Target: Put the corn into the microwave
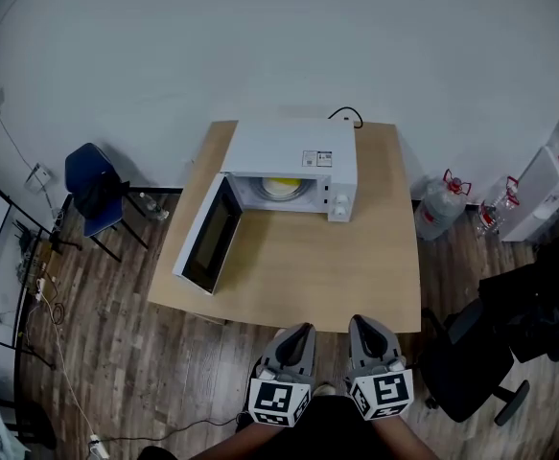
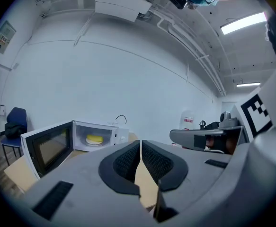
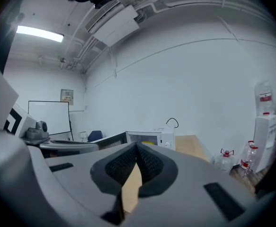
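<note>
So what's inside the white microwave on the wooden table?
A yellow piece of corn lies on the pale round plate inside the white microwave. From the head view its top covers the cavity's rear.

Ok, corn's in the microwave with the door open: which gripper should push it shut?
Left, probably. The door hangs open on the left of the microwave, nearer the left gripper than the right gripper. Both have jaws shut and empty.

Your head camera looks steeply down at the bench (image 1: 356, 276) from well back, with the left tool (image 1: 301, 332) and right tool (image 1: 363, 322) at its bottom edge. Each tool camera looks almost level along its jaws. All three share the distant microwave (image 1: 293, 156).
</note>
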Tool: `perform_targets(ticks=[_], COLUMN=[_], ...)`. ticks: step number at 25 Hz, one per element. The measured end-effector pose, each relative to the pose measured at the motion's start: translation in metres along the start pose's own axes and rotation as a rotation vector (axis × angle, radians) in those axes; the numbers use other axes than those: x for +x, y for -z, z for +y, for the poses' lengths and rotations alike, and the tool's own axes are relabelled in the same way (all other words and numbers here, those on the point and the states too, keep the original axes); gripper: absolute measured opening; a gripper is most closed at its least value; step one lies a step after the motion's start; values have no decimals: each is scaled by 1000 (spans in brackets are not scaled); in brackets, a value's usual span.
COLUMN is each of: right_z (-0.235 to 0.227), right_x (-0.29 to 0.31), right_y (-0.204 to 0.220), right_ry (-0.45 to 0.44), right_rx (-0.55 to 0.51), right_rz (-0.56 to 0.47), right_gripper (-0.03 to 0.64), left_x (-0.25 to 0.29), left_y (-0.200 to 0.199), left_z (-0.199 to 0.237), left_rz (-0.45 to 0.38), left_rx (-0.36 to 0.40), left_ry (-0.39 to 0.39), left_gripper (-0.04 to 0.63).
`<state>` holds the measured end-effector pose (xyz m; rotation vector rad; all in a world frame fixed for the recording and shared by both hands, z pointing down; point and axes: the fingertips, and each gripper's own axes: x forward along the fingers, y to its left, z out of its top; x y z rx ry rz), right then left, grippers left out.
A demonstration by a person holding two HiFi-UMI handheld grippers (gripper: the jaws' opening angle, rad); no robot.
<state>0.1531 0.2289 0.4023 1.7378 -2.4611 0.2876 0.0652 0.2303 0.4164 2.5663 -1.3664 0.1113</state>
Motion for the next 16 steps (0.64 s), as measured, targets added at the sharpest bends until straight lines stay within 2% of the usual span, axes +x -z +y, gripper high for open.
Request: perform_targets(ticks=[10, 16], right_z=[16, 5], right_x=[5, 6], right_y=[-7, -14], right_ry=[-28, -5], right_rx=[-33, -50], right_rz=[0, 0], right_gripper=[60, 60], left_x=[-7, -1], left_y=[-15, -24], left_z=[8, 5], left_rz=[-16, -25], left_rx=[29, 35], left_ry=[-6, 7], left_gripper=[21, 21])
